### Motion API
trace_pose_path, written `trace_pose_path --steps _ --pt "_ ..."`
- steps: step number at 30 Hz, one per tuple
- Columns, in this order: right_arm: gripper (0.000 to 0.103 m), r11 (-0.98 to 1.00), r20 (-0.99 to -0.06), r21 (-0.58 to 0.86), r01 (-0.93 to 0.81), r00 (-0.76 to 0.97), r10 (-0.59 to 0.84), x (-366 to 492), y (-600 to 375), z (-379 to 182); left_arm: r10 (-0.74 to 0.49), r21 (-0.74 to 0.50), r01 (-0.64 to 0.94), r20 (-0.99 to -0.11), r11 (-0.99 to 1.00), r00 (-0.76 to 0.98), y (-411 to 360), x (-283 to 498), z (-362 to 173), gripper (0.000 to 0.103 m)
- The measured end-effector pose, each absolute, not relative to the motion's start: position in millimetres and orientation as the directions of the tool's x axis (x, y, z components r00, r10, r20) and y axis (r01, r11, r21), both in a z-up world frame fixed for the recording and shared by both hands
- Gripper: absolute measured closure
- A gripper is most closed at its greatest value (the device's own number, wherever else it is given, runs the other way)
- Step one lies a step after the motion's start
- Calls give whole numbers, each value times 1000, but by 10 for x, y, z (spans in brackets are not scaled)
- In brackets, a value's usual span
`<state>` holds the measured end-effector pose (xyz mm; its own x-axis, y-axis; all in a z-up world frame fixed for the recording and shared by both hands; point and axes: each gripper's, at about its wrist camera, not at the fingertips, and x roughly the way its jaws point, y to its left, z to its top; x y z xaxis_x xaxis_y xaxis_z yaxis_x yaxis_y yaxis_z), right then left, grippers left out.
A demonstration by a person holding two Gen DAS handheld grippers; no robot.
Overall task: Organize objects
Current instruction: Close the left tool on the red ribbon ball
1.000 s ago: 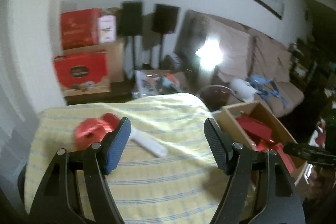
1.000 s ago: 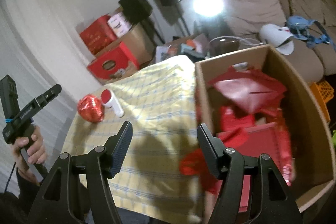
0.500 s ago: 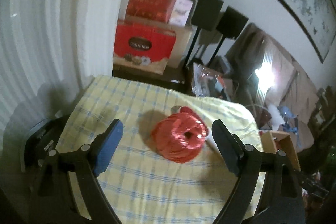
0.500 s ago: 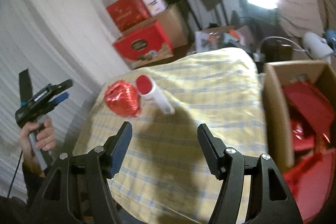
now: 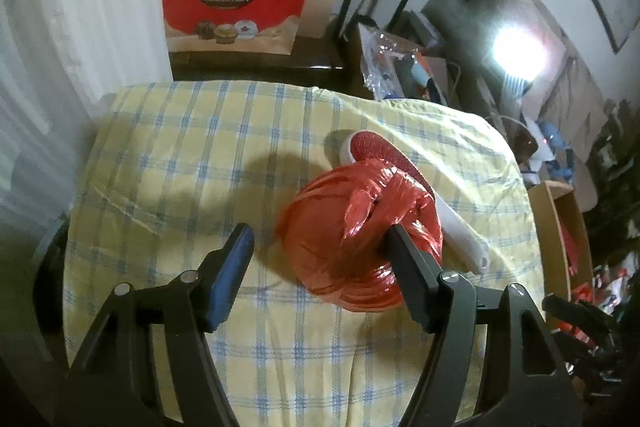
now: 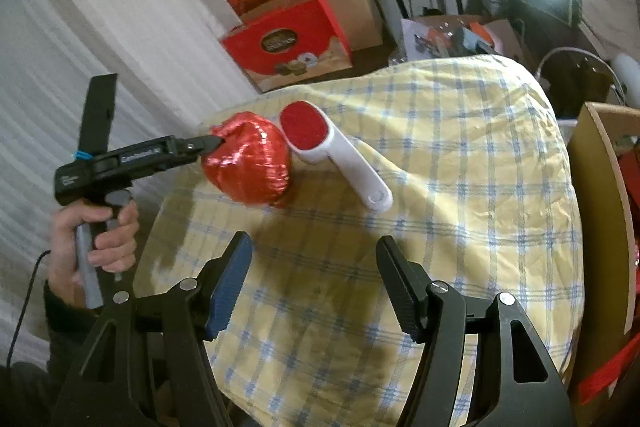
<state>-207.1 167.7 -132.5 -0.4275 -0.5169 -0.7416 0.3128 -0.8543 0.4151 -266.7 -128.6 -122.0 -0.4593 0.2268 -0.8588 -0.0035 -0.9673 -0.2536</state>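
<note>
Left gripper [image 5: 318, 247]: jaws apart, and they have just been closing in. Its left pad [image 5: 230, 275] stands clear over bare cloth. The red ribbon ball [image 5: 356, 235] sits between the jaws, shoved toward the right finger; that fingertip is at the ball's crinkled top fold, though actual contact can't be confirmed. The left pad is not on the ball, so no clamp. In the right wrist view the same gripper [image 6: 210, 141] comes in from the left, held in the person's hand [image 6: 94, 231], tip at the ball's upper left side.

Just right of and behind the ball, touching it: a white lint brush [image 5: 448, 223] with a red pad, handle running down past the right finger. Both lie on the yellow checked tablecloth [image 5: 180, 155].

Right gripper [image 6: 314, 281]: jaws apart, nothing between them but cloth. Ball [image 6: 248, 163] and brush [image 6: 340, 155] lie ahead of it, up and left of its left finger, well apart from the pads. A cardboard box [image 6: 600, 211] with red items inside stands right of its right finger, at the cloth's edge.
</note>
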Motion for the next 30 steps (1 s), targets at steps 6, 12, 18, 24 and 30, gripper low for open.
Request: trace_pose_path --steps 6,12,18,24,30 --pt "37 -862 -742 416 291 -439 -507 -2077 1717 -1329 229 -246 -21 -864 -969 -449 -1252 -2764 -1267 40" --pt "37 -862 -739 417 289 -445 -506 -2028 1724 -1309 279 -301 -22 -851 -953 -445 -1252 -2802 -1315 56" --pt "37 -861 -727 434 266 -461 -509 -1945 1793 -1278 186 -211 5 -873 -978 -450 -1138 -2838 -1381 59" --pt "36 -869 -718 425 252 -491 -494 -1756 1994 -1197 277 -301 -23 -839 -953 -469 -1161 -2501 -1245 64" --pt "36 -865 -709 459 202 -503 -494 -1603 2336 -1253 324 -239 -240 -843 -941 -430 -637 -1945 -1058 64"
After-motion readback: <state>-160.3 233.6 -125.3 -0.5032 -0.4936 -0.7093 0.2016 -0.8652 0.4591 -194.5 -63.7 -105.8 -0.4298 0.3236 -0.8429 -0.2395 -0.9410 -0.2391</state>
